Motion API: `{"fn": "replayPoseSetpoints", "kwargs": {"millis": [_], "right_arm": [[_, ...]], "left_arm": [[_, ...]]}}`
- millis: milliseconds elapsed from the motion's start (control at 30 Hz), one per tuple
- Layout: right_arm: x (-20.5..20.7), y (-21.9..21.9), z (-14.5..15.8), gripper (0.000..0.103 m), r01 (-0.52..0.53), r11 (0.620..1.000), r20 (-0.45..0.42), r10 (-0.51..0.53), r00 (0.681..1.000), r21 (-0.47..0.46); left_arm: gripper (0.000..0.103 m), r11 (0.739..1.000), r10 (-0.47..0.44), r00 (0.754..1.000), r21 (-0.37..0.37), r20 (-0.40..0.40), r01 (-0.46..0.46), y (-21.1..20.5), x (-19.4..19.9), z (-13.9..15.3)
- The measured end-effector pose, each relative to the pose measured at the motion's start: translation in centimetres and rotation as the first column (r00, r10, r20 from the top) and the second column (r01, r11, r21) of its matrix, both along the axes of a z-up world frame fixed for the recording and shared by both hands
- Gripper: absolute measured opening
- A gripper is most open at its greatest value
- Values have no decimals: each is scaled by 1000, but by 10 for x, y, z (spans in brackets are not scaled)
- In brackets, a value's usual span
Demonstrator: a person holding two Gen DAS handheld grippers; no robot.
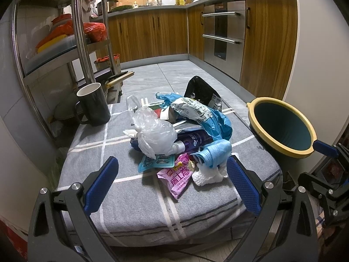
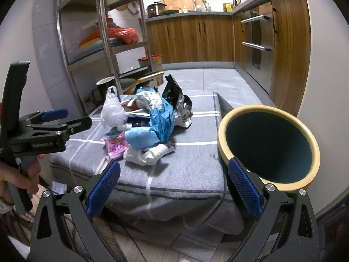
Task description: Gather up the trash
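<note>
A pile of trash lies on a grey checked cloth (image 1: 139, 198): a clear plastic bag (image 1: 154, 135), a blue plastic bag (image 1: 218, 122), a blue face mask (image 1: 214, 155), a pink snack wrapper (image 1: 176, 179), white tissue (image 1: 207, 175) and a black bag (image 1: 200, 87). My left gripper (image 1: 172, 174) is open and empty, just in front of the pile. My right gripper (image 2: 174, 174) is open and empty near the cloth's front edge, with the tissue (image 2: 146, 155) and pink wrapper (image 2: 115, 148) ahead. A yellow-rimmed teal bin (image 2: 268, 146) stands at the right, empty inside.
A black mug (image 1: 93, 104) stands on the cloth's far left corner. A steel shelf rack (image 1: 82, 43) with containers is at the left. Wooden cabinets (image 1: 152, 35) and an oven (image 1: 222, 37) line the back and right, with grey floor tiles between.
</note>
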State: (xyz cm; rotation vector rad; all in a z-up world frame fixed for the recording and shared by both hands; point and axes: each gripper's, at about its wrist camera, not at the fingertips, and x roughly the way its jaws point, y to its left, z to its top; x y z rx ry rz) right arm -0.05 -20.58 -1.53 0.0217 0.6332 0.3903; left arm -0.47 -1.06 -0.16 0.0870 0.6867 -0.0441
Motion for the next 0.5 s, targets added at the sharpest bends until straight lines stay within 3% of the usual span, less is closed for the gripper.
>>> {"fn": "replayPoseSetpoints", "kwargs": {"millis": [500], "right_arm": [[1, 1, -4, 98, 6, 1000, -19, -5, 1000, 3]], "left_arm": [[97, 993, 65, 998, -93, -19, -66, 21, 11, 2]]}}
